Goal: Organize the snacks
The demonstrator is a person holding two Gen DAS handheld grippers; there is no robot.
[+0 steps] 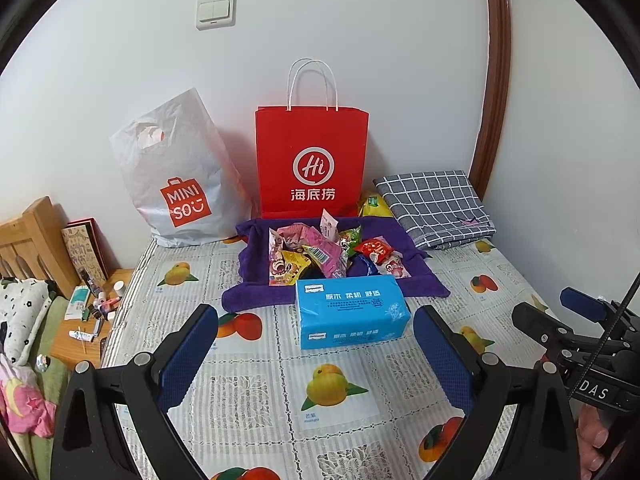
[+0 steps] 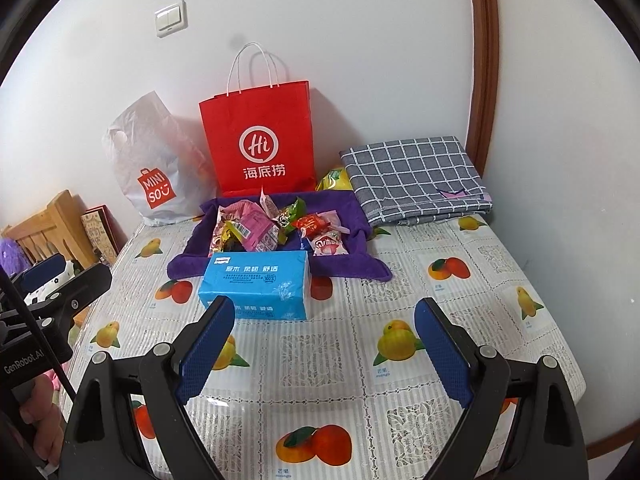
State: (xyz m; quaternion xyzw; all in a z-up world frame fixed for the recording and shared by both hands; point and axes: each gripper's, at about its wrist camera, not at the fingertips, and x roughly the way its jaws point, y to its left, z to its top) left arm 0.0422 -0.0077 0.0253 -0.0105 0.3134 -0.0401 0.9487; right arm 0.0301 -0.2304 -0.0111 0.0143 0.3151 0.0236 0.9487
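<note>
The snacks lie in a loose heap on a purple towel, which is spread at the far middle of the surface with the fruit-pattern cloth. The packets point in many directions: a pink one lies slanted, a small pale one stands nearly upright at the far edge, and a red one lies on the right side of the heap. The heap as a whole is longer from left to right.

Just on the near side of the heap a blue tissue pack lies flat, its long axis left to right, its far edge on the towel. It stands between both hand-held grippers and the snacks.

Behind the towel a red paper bag stands upright against the wall. To its left leans a white plastic bag. To the right lies a folded grey checked cloth, and a yellow packet shows between it and the red bag.

The left hand-held gripper has its jaws wide apart and holds nothing. The right hand-held gripper is the same, wide apart and empty. Both hover above the near part of the surface.
</note>
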